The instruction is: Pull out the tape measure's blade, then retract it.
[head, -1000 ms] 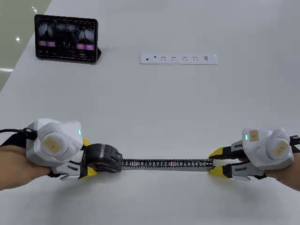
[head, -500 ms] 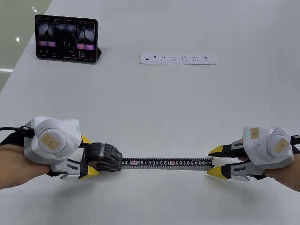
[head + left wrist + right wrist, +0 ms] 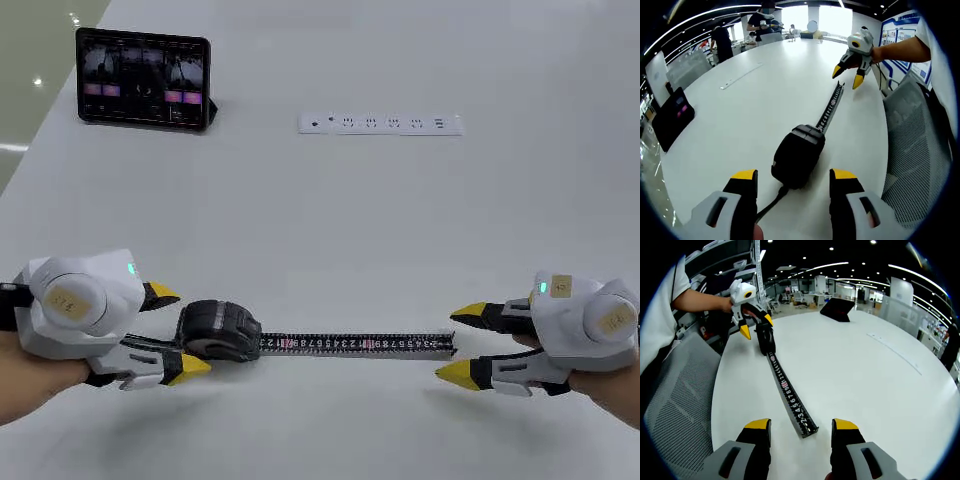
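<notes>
The black tape measure case (image 3: pixel 218 330) lies on the white table with its dark numbered blade (image 3: pixel 355 344) pulled out to the right and resting flat. My left gripper (image 3: pixel 175 332) is open, its yellow-tipped fingers spread just left of the case and not touching it. In the left gripper view the case (image 3: pixel 797 155) sits just ahead of my open left gripper (image 3: pixel 794 175). My right gripper (image 3: pixel 458 345) is open, and the blade's end lies free just off its tips. In the right gripper view the blade (image 3: pixel 790 400) ends a little ahead of the open right gripper (image 3: pixel 802 424).
A tablet (image 3: pixel 143 78) stands at the far left of the table. A white power strip (image 3: pixel 380 124) lies at the far middle. A grey mesh chair (image 3: pixel 910 140) is beside the table's near edge.
Both grippers have opened and drawn back. The left let go of the case, the right let go of the blade's end. The blade stays extended on the table.
</notes>
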`<move>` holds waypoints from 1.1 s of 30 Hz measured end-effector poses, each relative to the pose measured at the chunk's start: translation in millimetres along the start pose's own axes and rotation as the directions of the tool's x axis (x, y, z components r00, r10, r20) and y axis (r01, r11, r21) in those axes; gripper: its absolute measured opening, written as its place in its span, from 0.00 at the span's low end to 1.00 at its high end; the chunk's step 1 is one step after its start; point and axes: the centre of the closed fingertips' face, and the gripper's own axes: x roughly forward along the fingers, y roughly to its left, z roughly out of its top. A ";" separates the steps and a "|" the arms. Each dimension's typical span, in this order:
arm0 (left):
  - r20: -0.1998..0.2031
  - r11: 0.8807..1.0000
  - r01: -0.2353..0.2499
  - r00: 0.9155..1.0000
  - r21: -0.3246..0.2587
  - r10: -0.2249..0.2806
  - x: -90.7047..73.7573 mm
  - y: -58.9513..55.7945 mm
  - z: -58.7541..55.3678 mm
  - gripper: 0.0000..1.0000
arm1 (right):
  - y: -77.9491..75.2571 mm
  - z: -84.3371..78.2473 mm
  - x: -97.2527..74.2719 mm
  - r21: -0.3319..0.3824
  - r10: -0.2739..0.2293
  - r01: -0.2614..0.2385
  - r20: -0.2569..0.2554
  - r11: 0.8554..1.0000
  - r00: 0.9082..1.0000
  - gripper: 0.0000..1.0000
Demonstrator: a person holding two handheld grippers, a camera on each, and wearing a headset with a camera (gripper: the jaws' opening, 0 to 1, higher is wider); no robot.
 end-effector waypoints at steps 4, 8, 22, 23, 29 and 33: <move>0.032 0.999 -0.021 0.999 -0.025 0.022 -2.9 0.5 1.4 0.57 | -1.0 1.1 -2.4 0.013 -0.017 0.017 0.009 1.000 1.000 0.49; 0.062 0.997 -0.045 0.997 -0.064 0.049 -7.8 1.7 3.0 0.60 | 1.9 3.7 -5.7 0.024 -0.034 0.033 0.014 0.999 0.999 0.52; 0.116 0.988 -0.088 0.988 -0.126 0.103 -26.6 2.8 0.7 0.69 | -1.1 9.5 -14.0 0.044 -0.100 0.099 0.031 0.994 0.994 0.63; 0.120 0.987 -0.088 0.987 -0.134 0.105 -28.0 2.1 -0.2 0.69 | -1.0 9.9 -14.7 0.047 -0.104 0.103 0.033 0.994 0.994 0.64; 0.132 0.982 -0.093 0.984 -0.165 0.116 -33.4 -4.2 -6.9 0.73 | 3.4 8.5 -19.2 0.057 -0.127 0.125 0.038 0.991 0.991 0.70; 0.146 0.976 -0.094 0.981 -0.197 0.124 -36.1 -7.6 -11.1 0.75 | 6.5 4.1 -21.7 0.065 -0.140 0.138 0.038 0.988 0.989 0.73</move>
